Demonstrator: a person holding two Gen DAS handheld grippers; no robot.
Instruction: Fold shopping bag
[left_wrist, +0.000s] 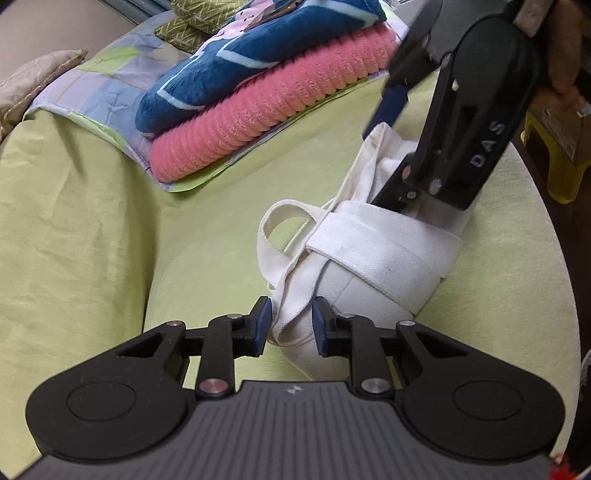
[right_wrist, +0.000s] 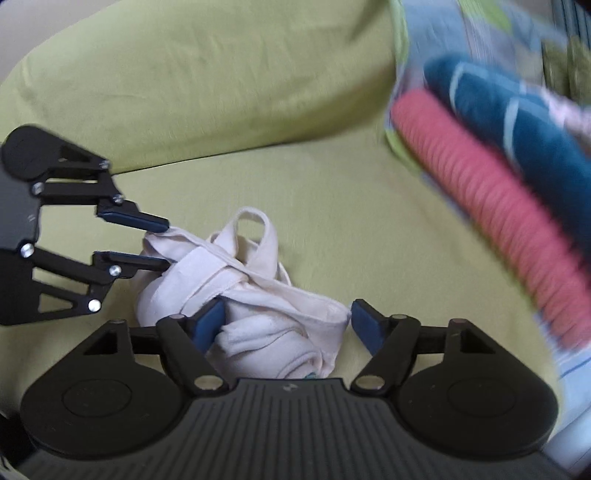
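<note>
White cloth shopping bag (left_wrist: 373, 258) is rolled into a tight bundle w/ its strap wrapped across it, lying on a yellow-green sheet (left_wrist: 92, 236) over a soft surface, prob. a bed or sofa, can't tell which. One strap loop (left_wrist: 280, 225) sticks out loose from the bundle's far side in the left wrist view.

Left gripper (left_wrist: 290, 326): jaws spread a bit, blue pads either side of a bunched strap end at the near end of the bundle. The fabric sits in the gap, touching or nearly touching the right pad; not clearly pinched. Right wrist view shows the same gripper (right_wrist: 166, 242) from the side, tips at the bundle's end w/ cloth between them, gap visible.

Right gripper (right_wrist: 288, 321): jaws wide apart, straddling the other end of the bag (right_wrist: 251, 295); left pad touches the rolled fabric, right pad just beside the bag's edge, not closing on it. From the left wrist cam it (left_wrist: 391, 162) comes down at an angle onto the bundle's far end, one finger behind the cloth; part of a hand (left_wrist: 561, 55) holds it at top right.

Behind the bag: stack of folded blankets, pink ribbed one (left_wrist: 266, 110) under a blue patterned one (left_wrist: 236, 62), on a pastel patchwork cloth (left_wrist: 99, 85). Yellow stool (left_wrist: 554, 155) off the right edge. Right wrist view is motion-blurred on the blanket side.
</note>
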